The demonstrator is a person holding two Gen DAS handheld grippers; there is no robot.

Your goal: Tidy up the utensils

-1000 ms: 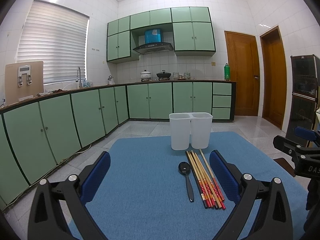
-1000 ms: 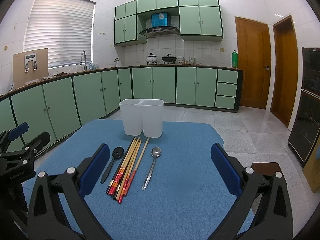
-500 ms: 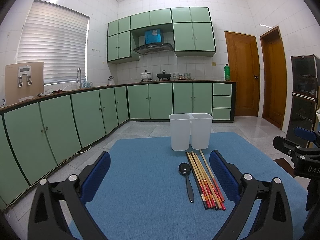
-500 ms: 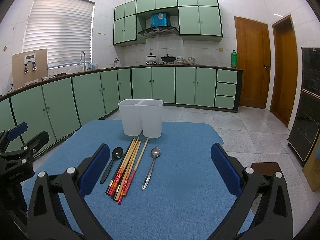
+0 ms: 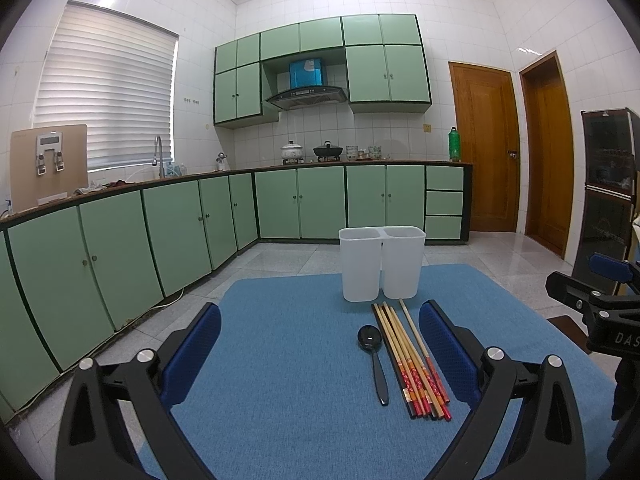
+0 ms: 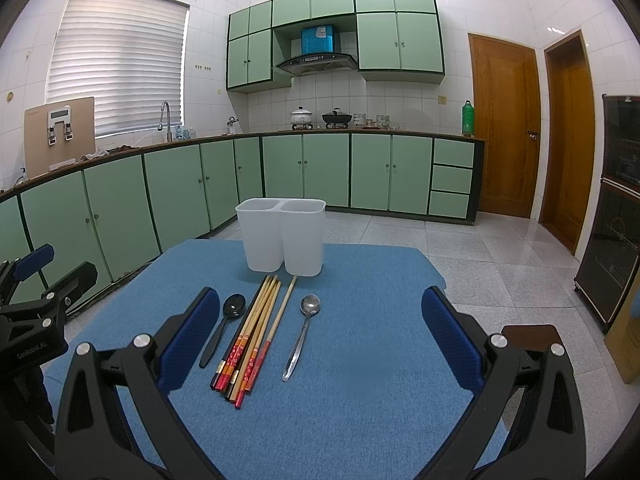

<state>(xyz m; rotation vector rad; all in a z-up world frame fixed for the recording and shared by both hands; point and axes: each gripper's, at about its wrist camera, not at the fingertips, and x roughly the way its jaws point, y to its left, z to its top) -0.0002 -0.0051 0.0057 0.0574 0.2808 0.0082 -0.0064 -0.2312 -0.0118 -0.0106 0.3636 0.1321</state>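
Note:
A white two-compartment holder [image 5: 382,263] [image 6: 282,240] stands empty at the far side of a blue mat [image 5: 288,360] [image 6: 360,380]. In front of it lie a black spoon [image 5: 374,356] [image 6: 224,330], several wooden chopsticks with red ends [image 5: 408,358] [image 6: 252,332] and a steel spoon [image 6: 303,334]. My left gripper [image 5: 320,344] is open, held above the mat left of the black spoon. My right gripper [image 6: 320,332] is open too, with the steel spoon lying between its fingers' lines of sight, lower down on the mat.
Green kitchen cabinets [image 5: 160,232] run along the left and back walls. Two wooden doors [image 6: 504,128] stand at the right, a dark cabinet [image 6: 616,240] beyond them. Tiled floor surrounds the table.
The right gripper has edged slightly forward and down; the left gripper has barely moved. No utensil has shifted.

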